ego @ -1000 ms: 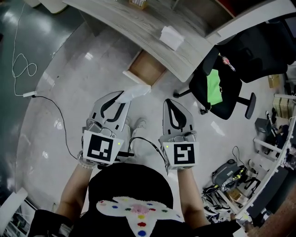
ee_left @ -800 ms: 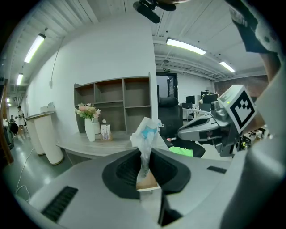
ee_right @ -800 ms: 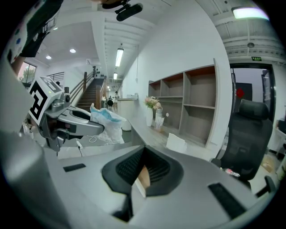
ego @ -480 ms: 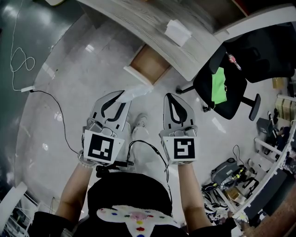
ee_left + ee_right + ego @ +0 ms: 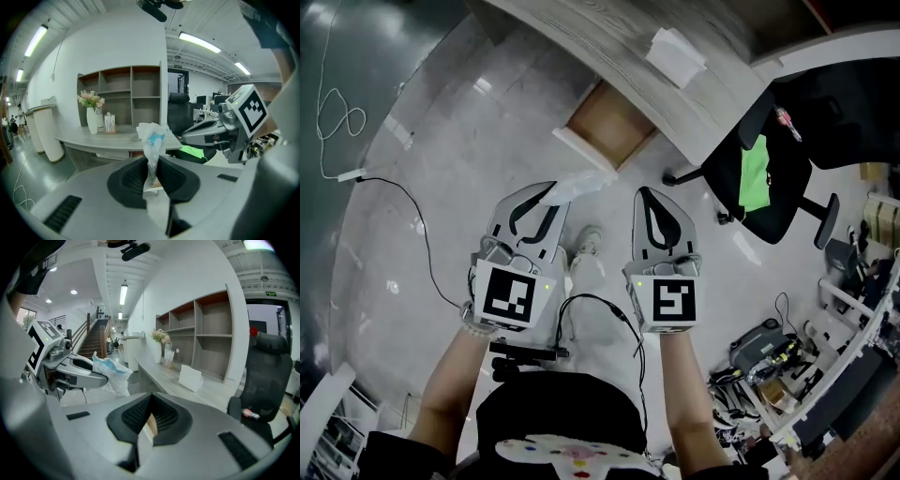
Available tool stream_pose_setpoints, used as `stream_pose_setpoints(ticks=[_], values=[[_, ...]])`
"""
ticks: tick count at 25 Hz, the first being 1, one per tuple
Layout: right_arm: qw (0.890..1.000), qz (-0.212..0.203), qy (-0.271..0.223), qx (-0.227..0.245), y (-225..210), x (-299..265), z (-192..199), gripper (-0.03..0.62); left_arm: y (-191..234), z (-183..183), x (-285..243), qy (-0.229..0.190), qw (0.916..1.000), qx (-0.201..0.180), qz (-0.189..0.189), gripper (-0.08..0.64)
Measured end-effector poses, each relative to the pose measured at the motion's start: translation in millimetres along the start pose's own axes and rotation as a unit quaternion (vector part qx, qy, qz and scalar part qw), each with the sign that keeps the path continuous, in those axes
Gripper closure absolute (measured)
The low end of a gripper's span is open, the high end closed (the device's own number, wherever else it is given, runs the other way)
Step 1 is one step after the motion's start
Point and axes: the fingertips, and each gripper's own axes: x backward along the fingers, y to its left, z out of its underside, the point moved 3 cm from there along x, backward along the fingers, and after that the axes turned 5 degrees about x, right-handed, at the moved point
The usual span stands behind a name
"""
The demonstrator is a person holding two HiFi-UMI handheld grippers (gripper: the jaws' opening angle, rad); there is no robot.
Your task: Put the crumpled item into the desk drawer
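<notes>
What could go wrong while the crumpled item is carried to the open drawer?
The left gripper pinches only the item's thin end; the loose bulk sticking out could slip free and drop. The drawer sits just below the desk edge, so the gripper might knock the desk on the way in.

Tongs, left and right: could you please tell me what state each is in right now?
Left tongs: closed on the crumpled item.
Right tongs: closed, holding nothing.
</notes>
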Motion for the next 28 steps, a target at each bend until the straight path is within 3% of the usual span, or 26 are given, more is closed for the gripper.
stream_pose_setpoints(ticks=[8,18,28], values=[[1.0,0.002,0.017,-0.006,-3.8,-22.2,37.3,0.588,13.2,39.2,-29.2,0.025,0.9989,0.04,-0.009,0.495],[1.0,0.004,0.03,-0.005,-6.6,-46.3,70.3,0.588,19.4,73.2,-68.2,0.036,0.9988,0.033,0.004,0.495],[0.999,0.012,0.04,-0.018,-11.6,-64.5,99.0,0.588,21.8,105.6,-113.8,0.059,0.9966,0.052,0.024,0.495]])
